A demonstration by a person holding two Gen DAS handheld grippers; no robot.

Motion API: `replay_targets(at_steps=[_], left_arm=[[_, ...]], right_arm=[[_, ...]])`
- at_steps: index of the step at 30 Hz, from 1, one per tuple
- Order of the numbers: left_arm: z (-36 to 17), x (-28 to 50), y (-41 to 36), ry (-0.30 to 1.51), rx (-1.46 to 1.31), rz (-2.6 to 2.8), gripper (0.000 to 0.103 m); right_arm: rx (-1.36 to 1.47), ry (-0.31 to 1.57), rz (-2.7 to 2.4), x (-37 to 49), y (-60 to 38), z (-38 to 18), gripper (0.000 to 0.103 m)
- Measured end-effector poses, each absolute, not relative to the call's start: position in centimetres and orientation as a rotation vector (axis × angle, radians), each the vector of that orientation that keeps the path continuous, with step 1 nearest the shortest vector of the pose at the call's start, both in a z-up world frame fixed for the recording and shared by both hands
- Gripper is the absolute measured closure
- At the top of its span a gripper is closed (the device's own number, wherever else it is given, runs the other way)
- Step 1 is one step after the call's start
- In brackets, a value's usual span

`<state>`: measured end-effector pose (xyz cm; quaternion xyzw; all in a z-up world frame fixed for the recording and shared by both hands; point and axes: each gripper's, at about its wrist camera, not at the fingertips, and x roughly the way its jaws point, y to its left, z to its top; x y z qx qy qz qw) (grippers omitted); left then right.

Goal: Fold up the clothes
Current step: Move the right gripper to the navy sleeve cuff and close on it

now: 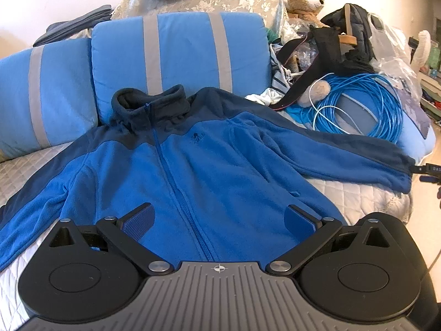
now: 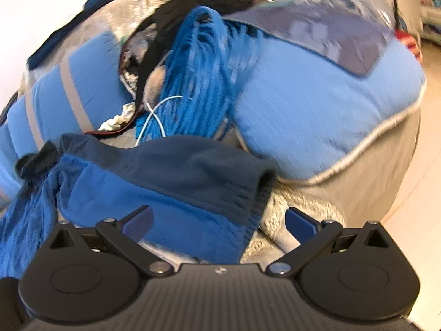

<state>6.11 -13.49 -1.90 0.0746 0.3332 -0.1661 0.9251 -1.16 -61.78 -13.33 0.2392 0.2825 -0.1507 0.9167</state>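
A blue fleece jacket [image 1: 209, 171] with navy shoulders and collar lies face up and zipped on a quilted bed, both sleeves spread out. My left gripper [image 1: 219, 216] is open and empty above its lower front. My right gripper [image 2: 219, 220] is open and empty at the end of the jacket's right sleeve [image 2: 176, 182], whose navy cuff [image 2: 261, 193] lies between the fingers. The right gripper's tip also shows at the right edge of the left wrist view [image 1: 430, 172], next to the cuff. The right wrist view is blurred.
Blue pillows with grey stripes [image 1: 176, 52] stand behind the jacket. A coil of blue cable [image 1: 366, 104], a teddy bear [image 1: 303, 2], bags and loose clothes are piled at the back right. The bed's edge [image 1: 372, 201] and the floor are on the right.
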Motion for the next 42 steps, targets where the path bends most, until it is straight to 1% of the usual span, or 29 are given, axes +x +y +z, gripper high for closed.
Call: replay_targets(at_steps=[2,6,14,19,22,29,37,38,40,42], left_arm=[[-1.9,6.2,-13.4,0.685,0.151,-0.338,0.001],[-1.9,6.2,-13.5,0.685,0.149,-0.338,0.001],[-1.9,6.0,-13.4,0.683,0.16,-0.331,0.001],[-1.9,5.8,-13.3,0.681,0.159,-0.331,0.001],[-1.9,5.8,-13.2,0.682,0.159,-0.329,0.001],[-1.7,5.8,-12.8,0.679,0.15,-0.324,0.001],[-1.7,6.0,-12.3,0.684,0.15,-0.309,0.001],[-1.7,6.0,-12.2,0.685,0.151,-0.308,0.001],[-1.6,5.9,-12.1,0.683,0.149,-0.306,0.001],[-1.6,5.9,-12.0,0.683,0.148,-0.305,0.001]], right_arm=[[0.525,0.591,-0.319,-1.4,-62.2,-14.3,0.001],[0.562,0.625,-0.326,-1.7,-62.5,-15.8,0.005],[0.766,0.556,-0.292,-2.6,-63.6,-17.1,0.013],[0.865,0.533,-0.259,-2.9,-63.6,-17.9,0.021],[0.95,0.496,-0.241,-3.2,-63.7,-18.6,0.024],[1.122,0.418,-0.214,-3.8,-63.8,-21.0,0.025],[1.288,0.248,-0.172,-4.8,-64.0,-23.1,0.028],[1.304,0.232,-0.17,-4.9,-64.0,-23.4,0.029],[1.343,0.196,-0.169,-5.1,-64.0,-24.1,0.036],[1.381,0.179,-0.143,-5.5,-64.3,-24.7,0.041]])
